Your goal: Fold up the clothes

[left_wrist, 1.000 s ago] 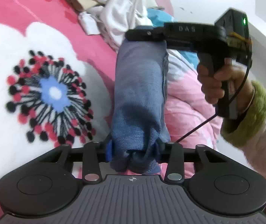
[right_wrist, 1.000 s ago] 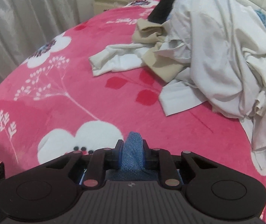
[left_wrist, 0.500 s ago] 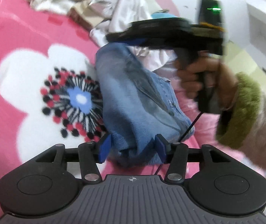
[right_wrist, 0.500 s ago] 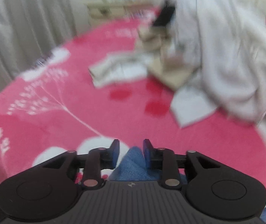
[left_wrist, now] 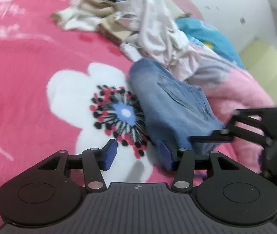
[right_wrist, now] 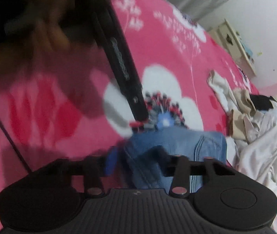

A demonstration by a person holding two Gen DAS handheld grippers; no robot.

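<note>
The folded blue jeans (left_wrist: pixel 169 99) lie on the pink flowered blanket (left_wrist: pixel 31 68), beside the white flower. My left gripper (left_wrist: pixel 137 154) is open and empty, just in front of the jeans' near end. My right gripper (right_wrist: pixel 136 161) is open above the jeans (right_wrist: pixel 179 142), which lie loose between its blue pads (right_wrist: pixel 110 161). In the left wrist view the right gripper (left_wrist: pixel 212 138) reaches in from the right at the jeans' near edge. The left gripper's body (right_wrist: pixel 117 58) crosses the right wrist view, blurred.
A heap of unfolded white and beige clothes (left_wrist: pixel 138 25) lies beyond the jeans, also at the right of the right wrist view (right_wrist: pixel 259 132). A turquoise cloth (left_wrist: pixel 206 33) and pale pink bedding (left_wrist: pixel 235 89) lie to the right. A cream nightstand (right_wrist: pixel 235 46) stands beyond the bed.
Both grippers lowered the jeans onto the blanket and opened, letting them go. The right gripper swung down to the jeans' near edge. Both views are motion-blurred.
</note>
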